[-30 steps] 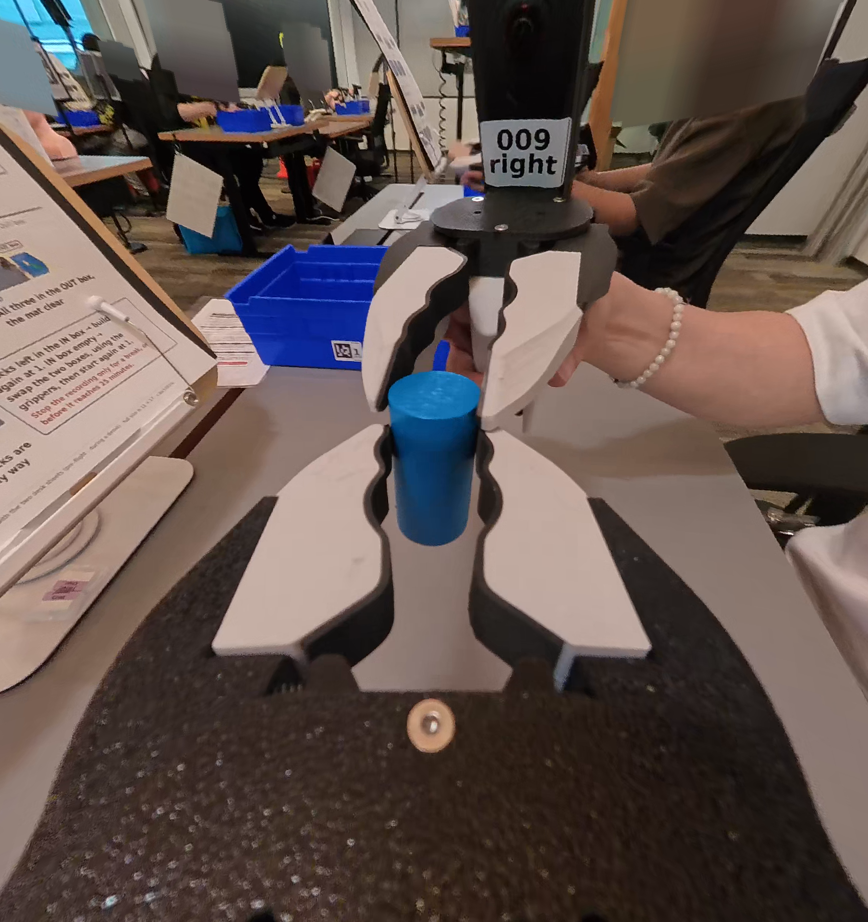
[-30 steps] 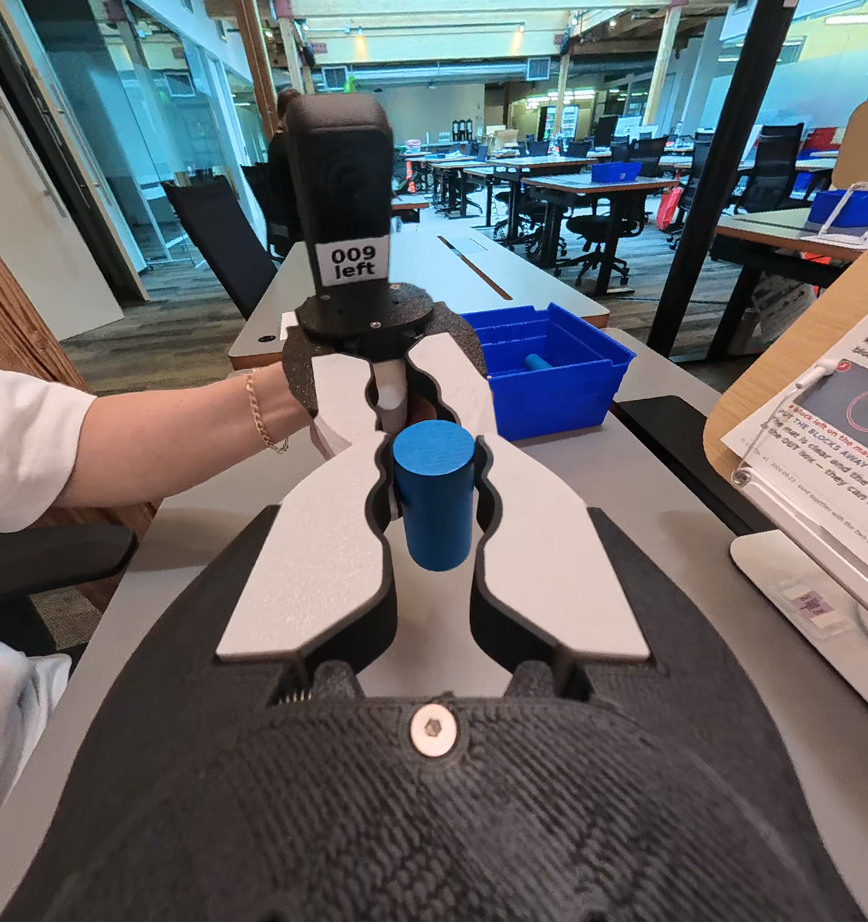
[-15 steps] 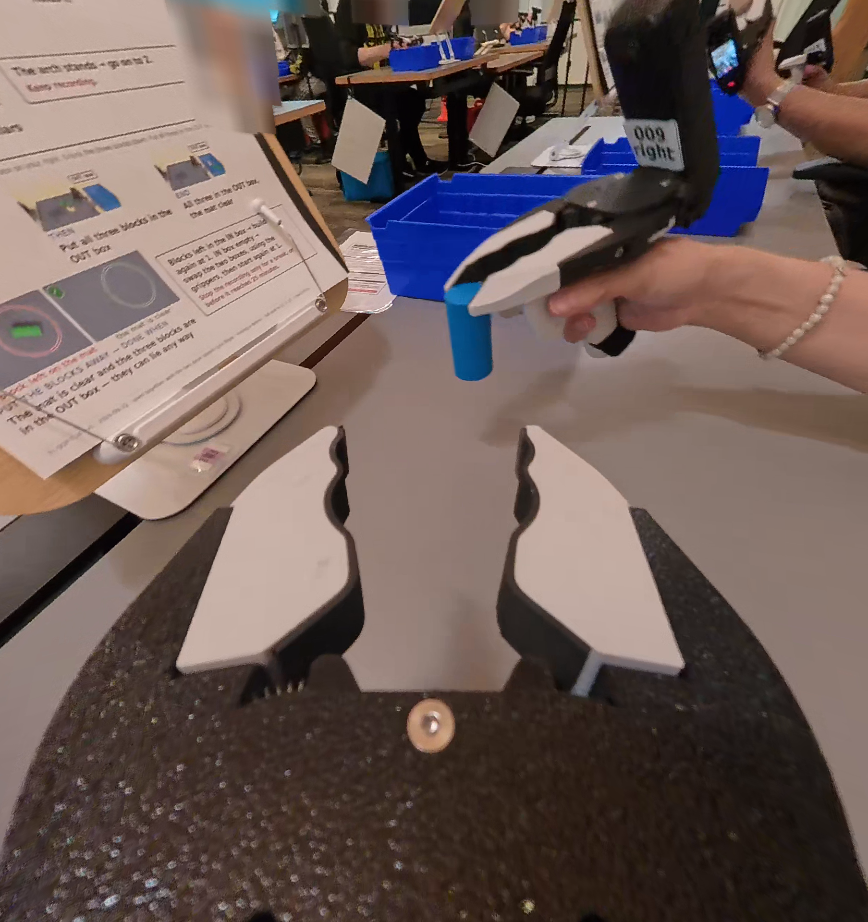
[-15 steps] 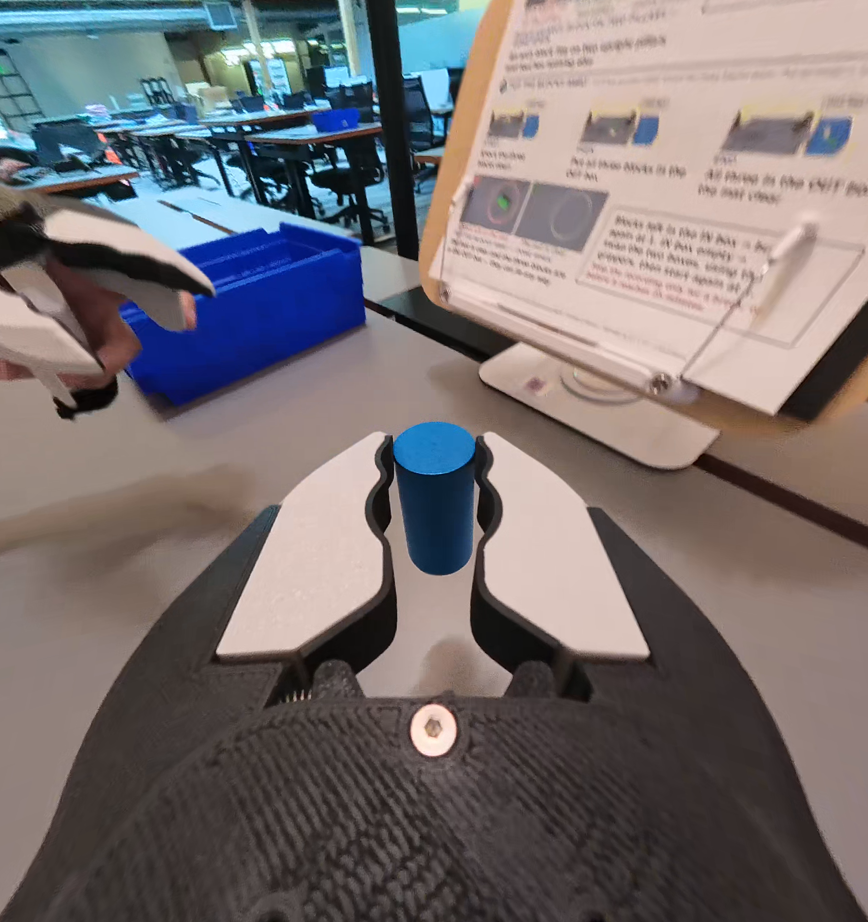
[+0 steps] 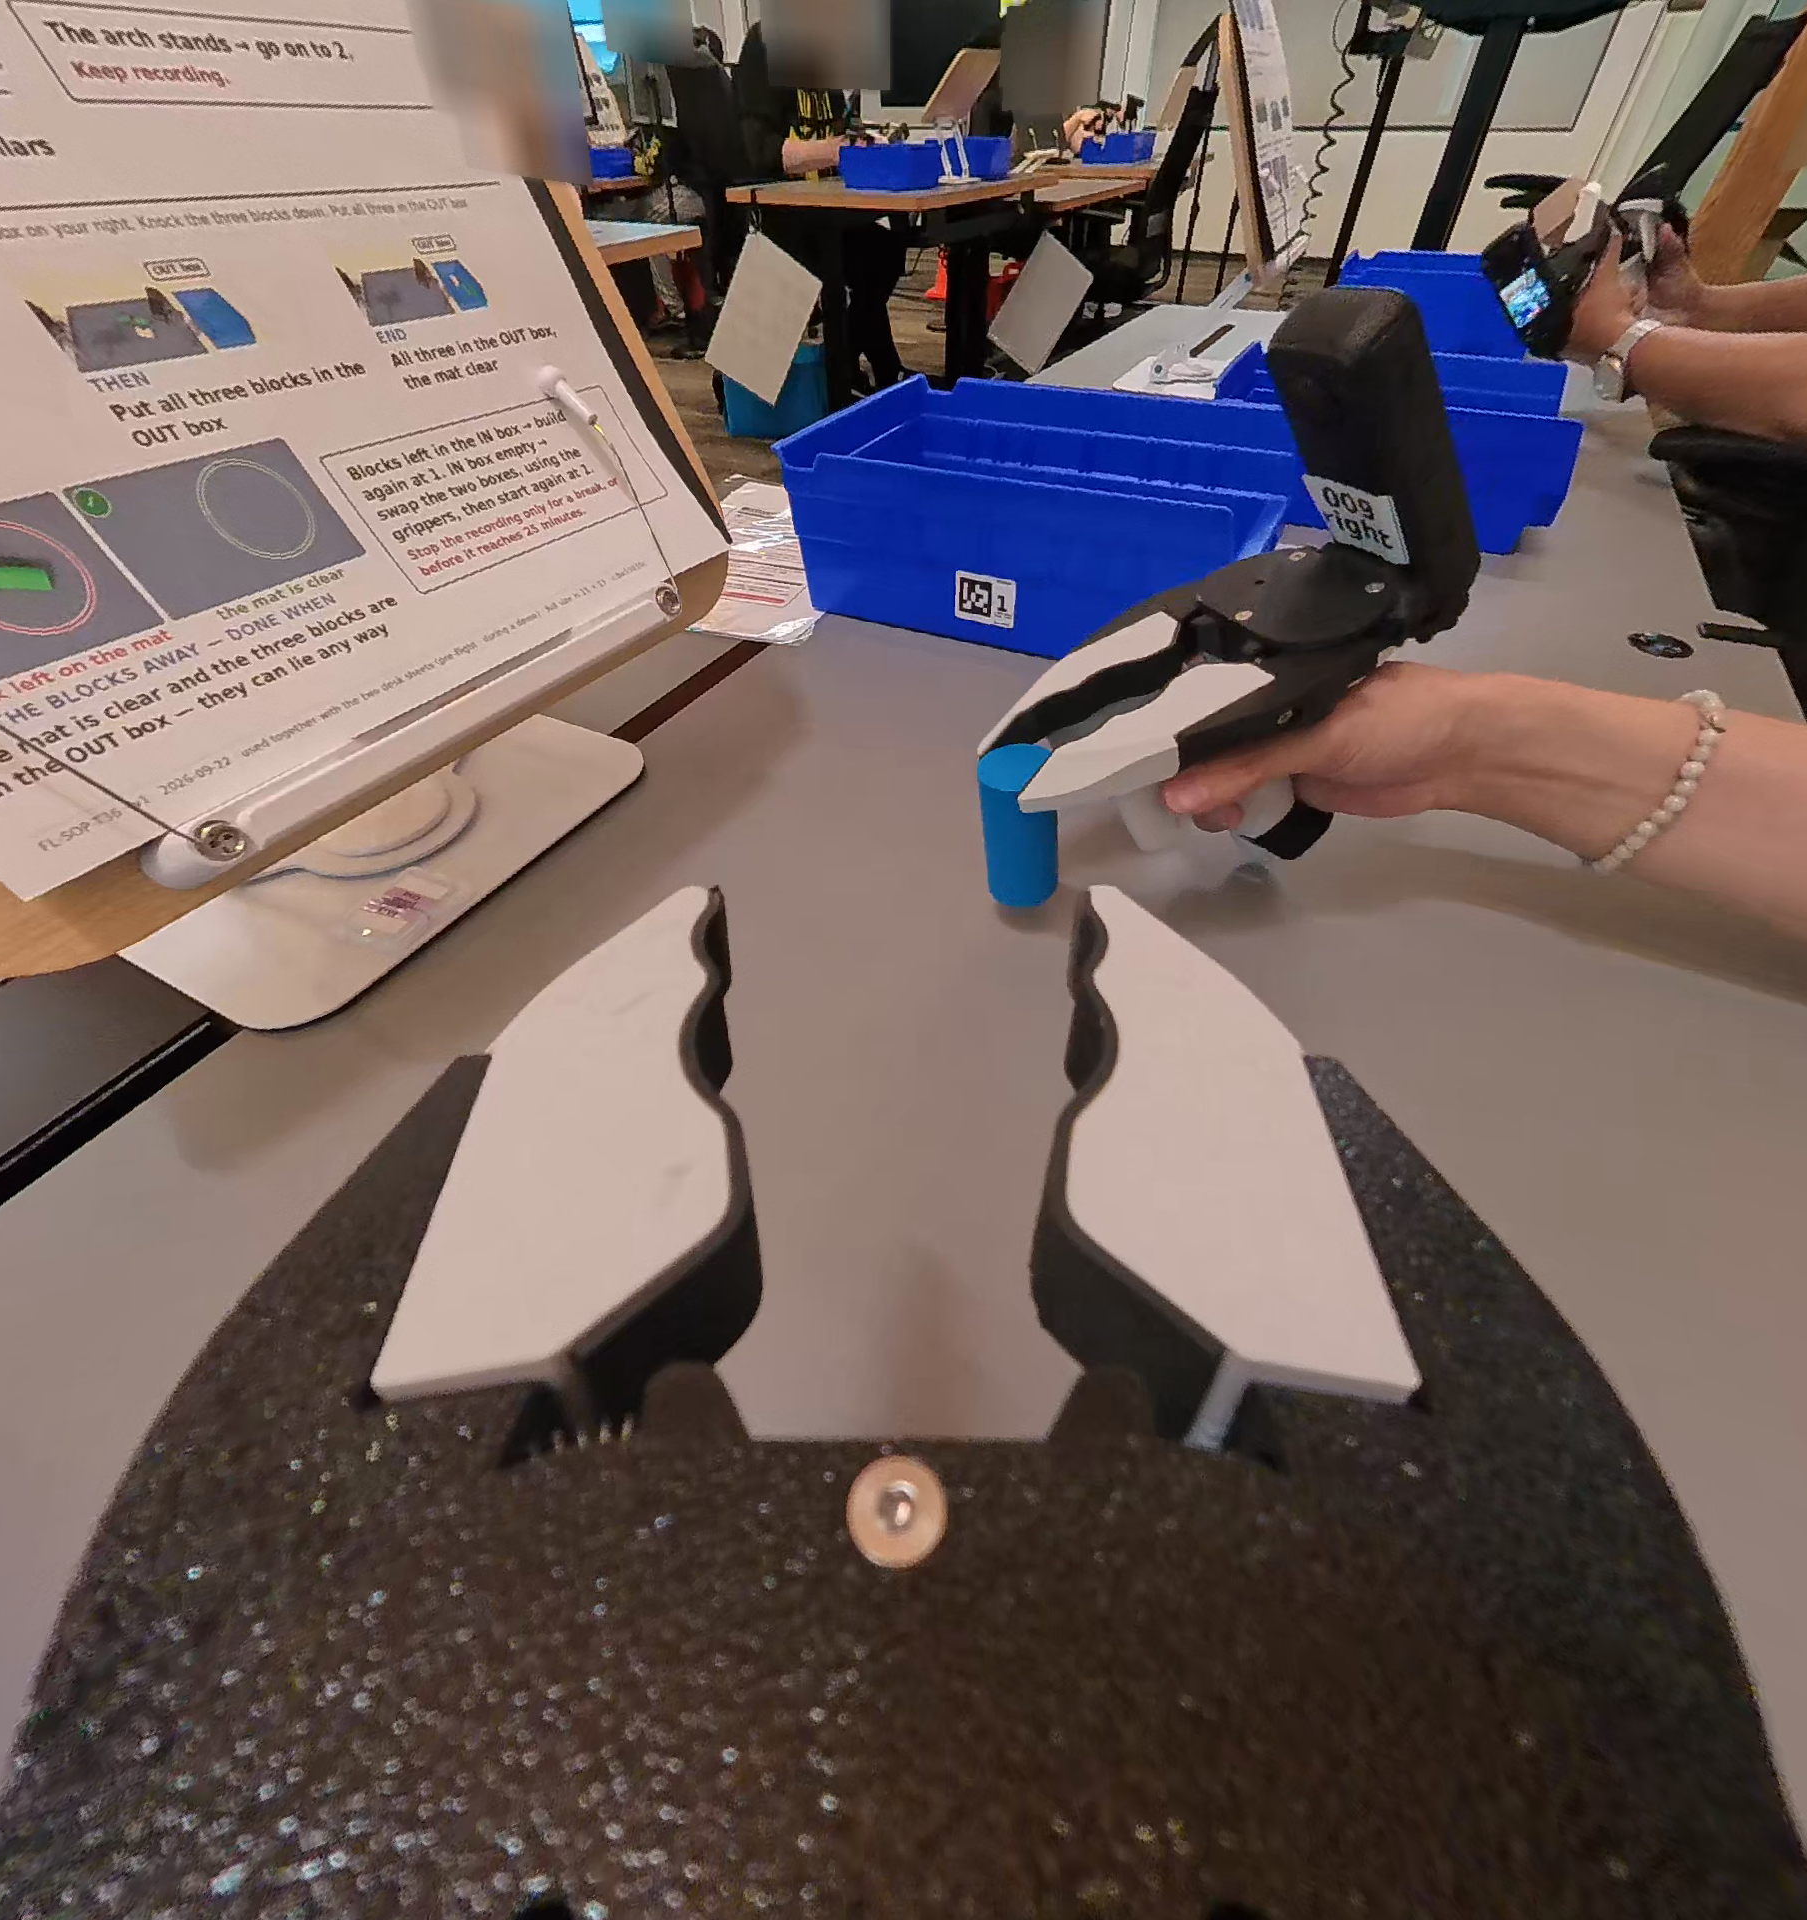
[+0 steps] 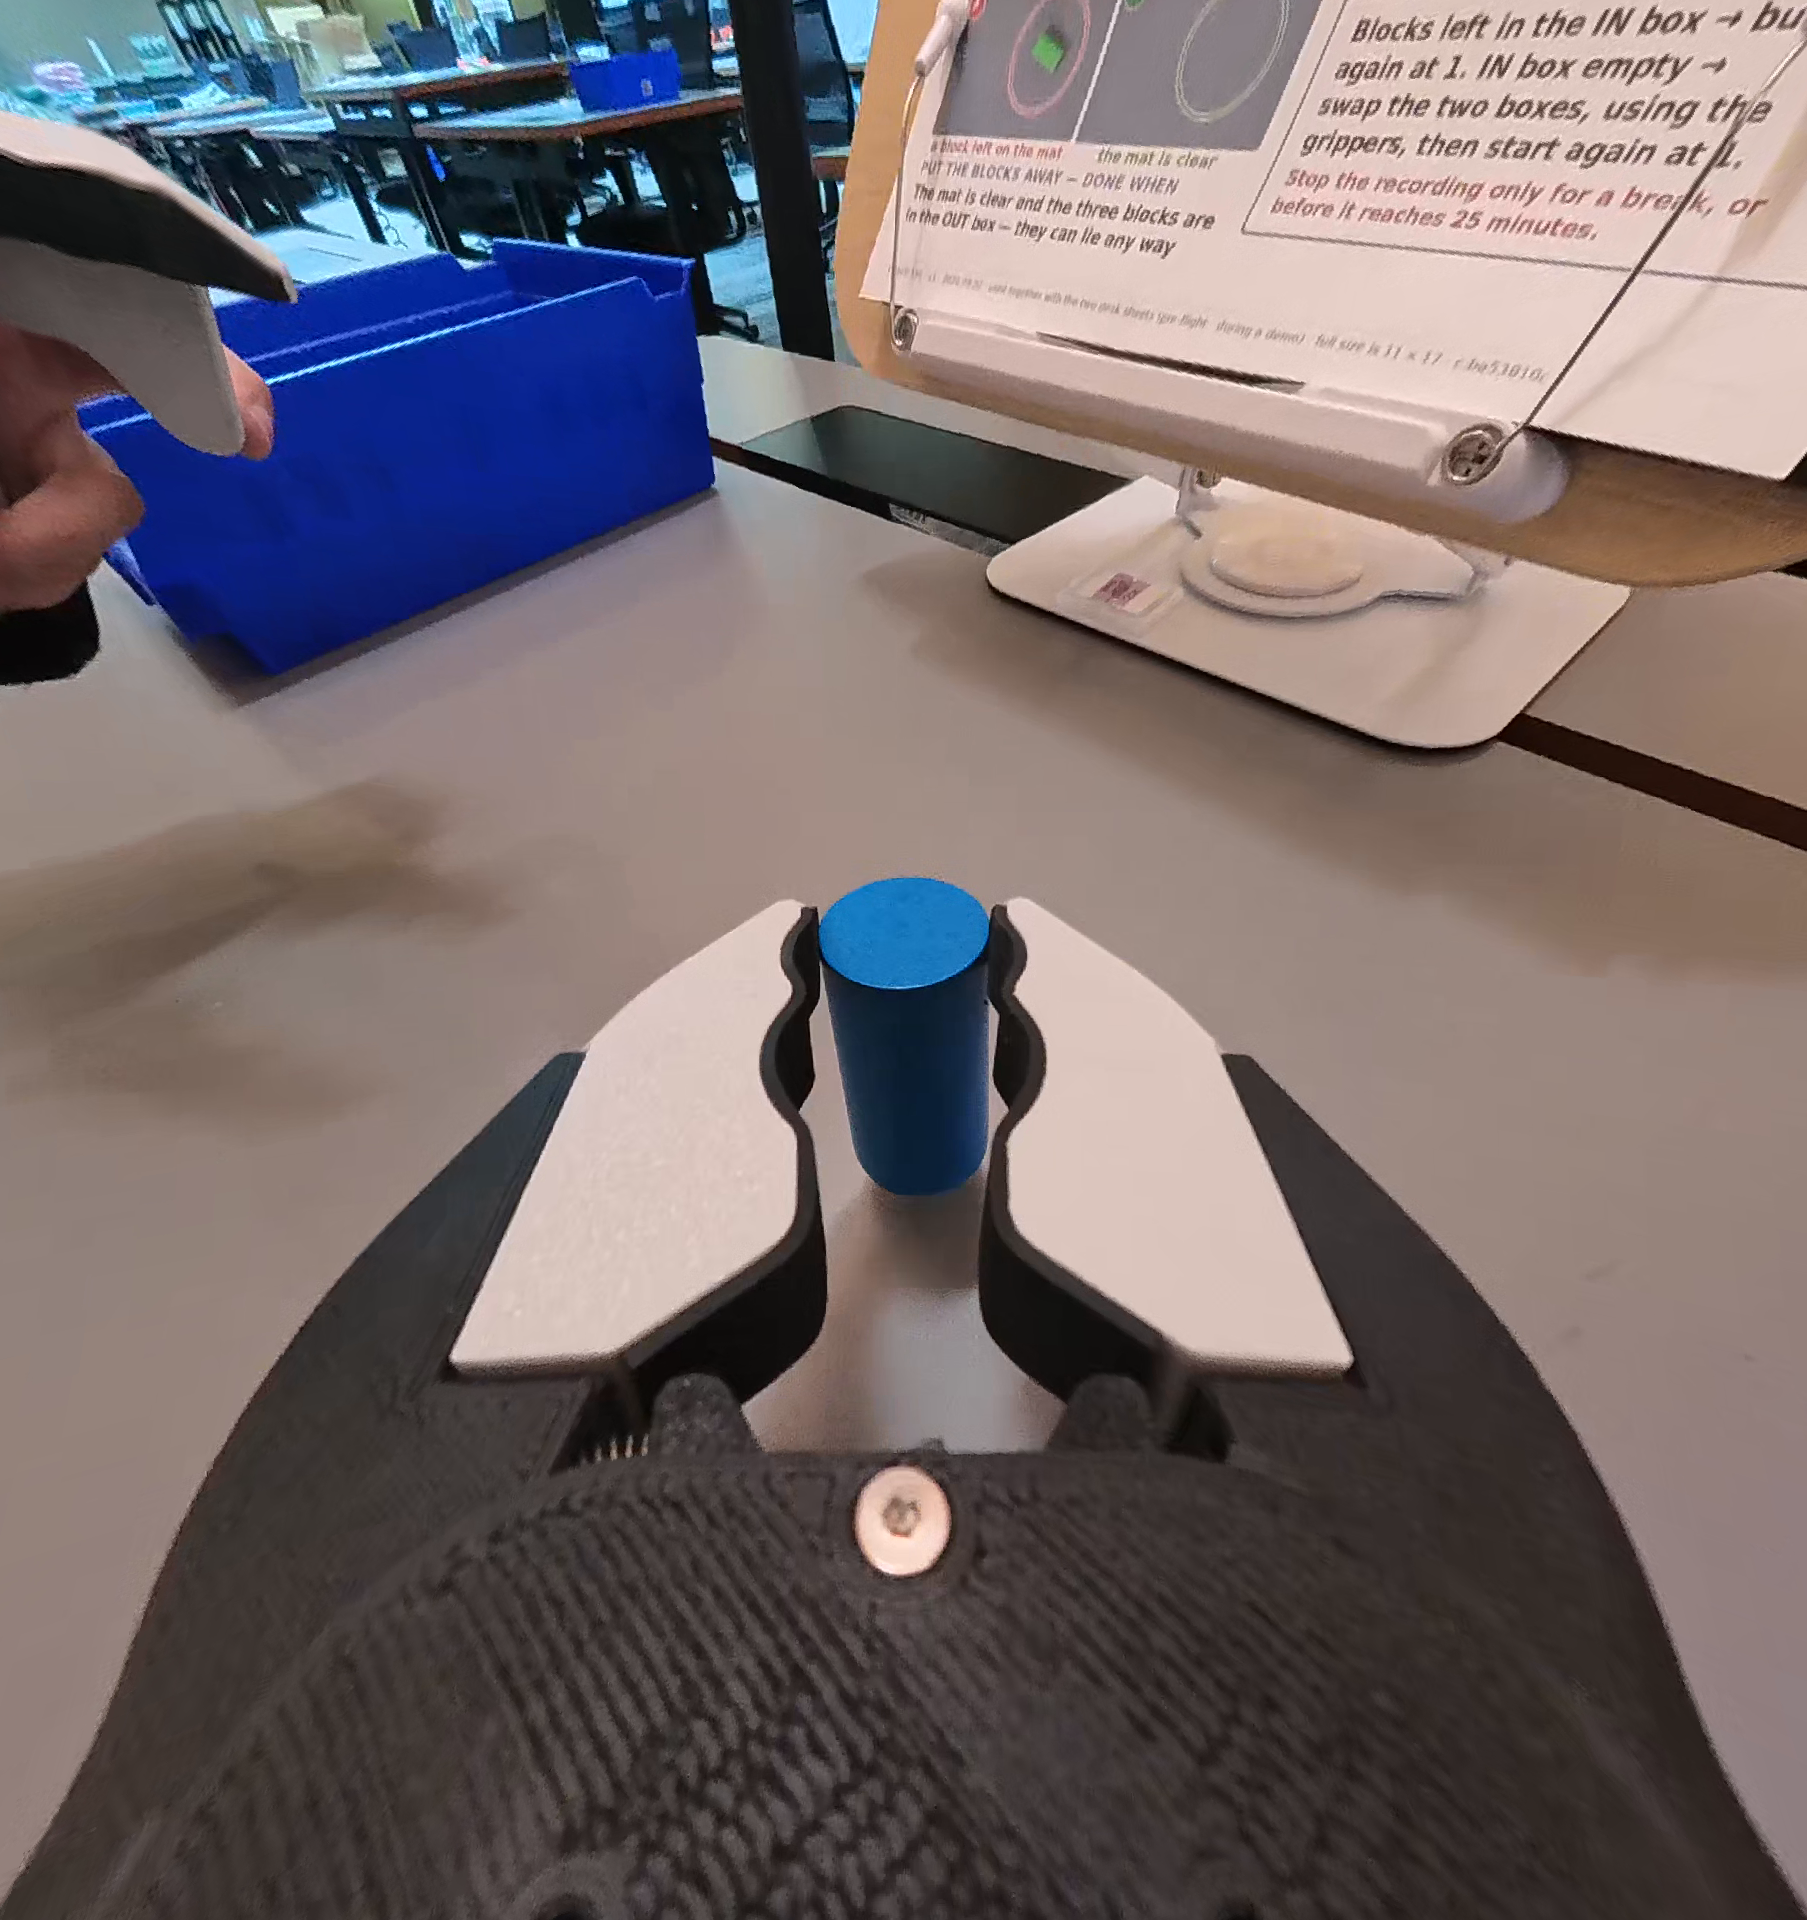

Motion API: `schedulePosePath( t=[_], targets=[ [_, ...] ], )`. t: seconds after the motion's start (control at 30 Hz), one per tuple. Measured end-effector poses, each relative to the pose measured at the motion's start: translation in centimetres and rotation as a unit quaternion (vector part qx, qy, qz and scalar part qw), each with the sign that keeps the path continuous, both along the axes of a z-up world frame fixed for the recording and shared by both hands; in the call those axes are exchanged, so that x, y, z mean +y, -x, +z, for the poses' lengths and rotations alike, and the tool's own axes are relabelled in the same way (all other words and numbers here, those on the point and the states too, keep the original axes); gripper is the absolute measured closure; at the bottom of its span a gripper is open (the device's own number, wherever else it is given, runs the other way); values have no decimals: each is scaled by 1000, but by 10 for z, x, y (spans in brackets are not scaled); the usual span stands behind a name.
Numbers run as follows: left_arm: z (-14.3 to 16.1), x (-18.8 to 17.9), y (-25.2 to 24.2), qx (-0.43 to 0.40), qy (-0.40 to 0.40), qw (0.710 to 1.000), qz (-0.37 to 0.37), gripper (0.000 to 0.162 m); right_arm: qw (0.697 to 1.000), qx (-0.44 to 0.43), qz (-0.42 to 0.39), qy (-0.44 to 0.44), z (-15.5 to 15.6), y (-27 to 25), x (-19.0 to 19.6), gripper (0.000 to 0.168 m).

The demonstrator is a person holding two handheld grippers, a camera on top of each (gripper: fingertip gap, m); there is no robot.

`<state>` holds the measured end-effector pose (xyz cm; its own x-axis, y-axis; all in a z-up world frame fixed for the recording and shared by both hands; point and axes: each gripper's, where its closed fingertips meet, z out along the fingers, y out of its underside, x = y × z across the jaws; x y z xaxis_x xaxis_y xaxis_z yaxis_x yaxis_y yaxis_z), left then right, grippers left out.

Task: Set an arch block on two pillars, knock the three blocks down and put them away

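The right gripper (image 6: 904, 940) is squeezing 1 blue cylinder (image 6: 904, 1039) between its 2 fingers, standing it upright on the gray table (image 6: 566, 831). The left gripper (image 5: 899, 935) is spread wide, holding nothing, near the cylinder. A blue bin (image 5: 1024, 520) is sitting behind.

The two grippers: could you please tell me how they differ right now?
The left gripper is open with bare table between its fingers; the right gripper is shut on the upright blue cylinder. The left gripper hangs apart from the cylinder, while the right one touches it. Both share white fingers on black bodies.
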<state>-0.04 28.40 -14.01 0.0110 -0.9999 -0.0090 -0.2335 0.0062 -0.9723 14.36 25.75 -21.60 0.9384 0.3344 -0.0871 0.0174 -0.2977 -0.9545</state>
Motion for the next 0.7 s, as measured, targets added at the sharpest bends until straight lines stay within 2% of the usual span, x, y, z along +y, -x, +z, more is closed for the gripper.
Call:
schedulePosePath(
  t=[0.37,0.7],
  targets=[
    [-2,-2,-1,-1,-3,1000,-3,101,999,-26,6,38,-15,-3,-8,137],
    [-2,-2,-1,0,-8,1000,-2,102,998,-6,0,55,-17,-9,-20,136]
  ],
)
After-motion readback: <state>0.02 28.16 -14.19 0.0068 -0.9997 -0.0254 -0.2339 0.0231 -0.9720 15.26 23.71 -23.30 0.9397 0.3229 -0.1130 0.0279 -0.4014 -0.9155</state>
